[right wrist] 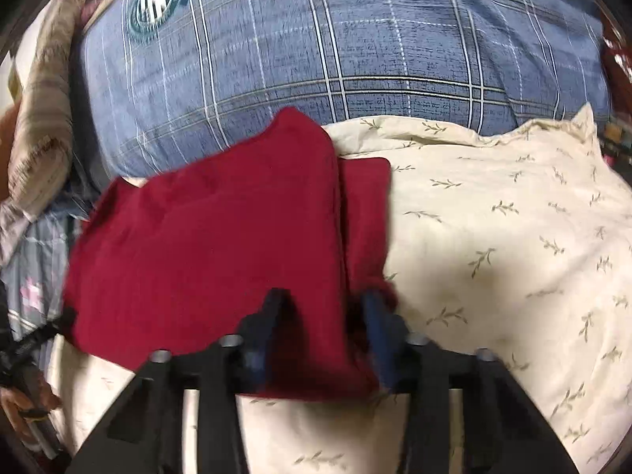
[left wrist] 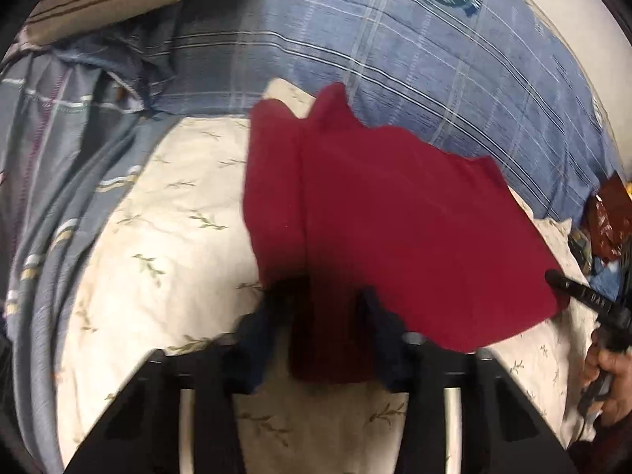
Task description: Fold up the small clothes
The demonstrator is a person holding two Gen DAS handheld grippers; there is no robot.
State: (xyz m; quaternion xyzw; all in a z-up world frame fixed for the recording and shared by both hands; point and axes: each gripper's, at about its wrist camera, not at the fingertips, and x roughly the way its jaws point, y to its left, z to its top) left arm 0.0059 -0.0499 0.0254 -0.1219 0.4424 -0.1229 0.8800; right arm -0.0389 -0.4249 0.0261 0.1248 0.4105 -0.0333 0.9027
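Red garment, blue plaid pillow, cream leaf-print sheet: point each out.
red garment (left wrist: 414,229): left wrist view, middle of the top fabric layer.
blue plaid pillow (right wrist: 316,59): right wrist view, centre of its front face.
cream leaf-print sheet (right wrist: 493,237): right wrist view, bare area right of the garment.

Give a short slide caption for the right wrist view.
Right gripper lifts one edge of the red cloth above the cream bedsheet.
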